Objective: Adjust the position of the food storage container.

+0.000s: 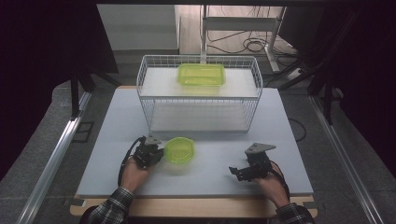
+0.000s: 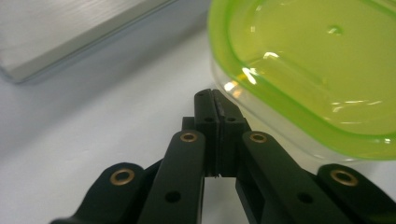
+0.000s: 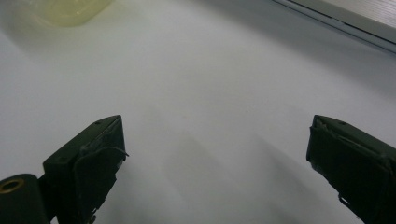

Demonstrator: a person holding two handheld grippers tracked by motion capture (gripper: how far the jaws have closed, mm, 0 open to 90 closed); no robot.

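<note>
A small round container with a lime-green lid point(image 1: 180, 150) sits on the white table point(image 1: 205, 179), left of centre. My left gripper point(image 1: 157, 153) lies just to its left, shut. In the left gripper view the jaws point(image 2: 217, 100) are pressed together with nothing visible between them, their tips right beside the container's clear wall and green lid point(image 2: 308, 60). My right gripper point(image 1: 236, 172) rests low on the table at the right, open, with bare table between its jaws point(image 3: 217, 149). The container point(image 3: 70, 9) is a faint blur far off in that view.
A white wire rack point(image 1: 198, 100) stands at the back of the table, with a rectangular green-lidded container point(image 1: 201, 74) on its top shelf. Its base slab point(image 2: 70, 32) lies just beyond the left gripper. Bare table lies between the two grippers.
</note>
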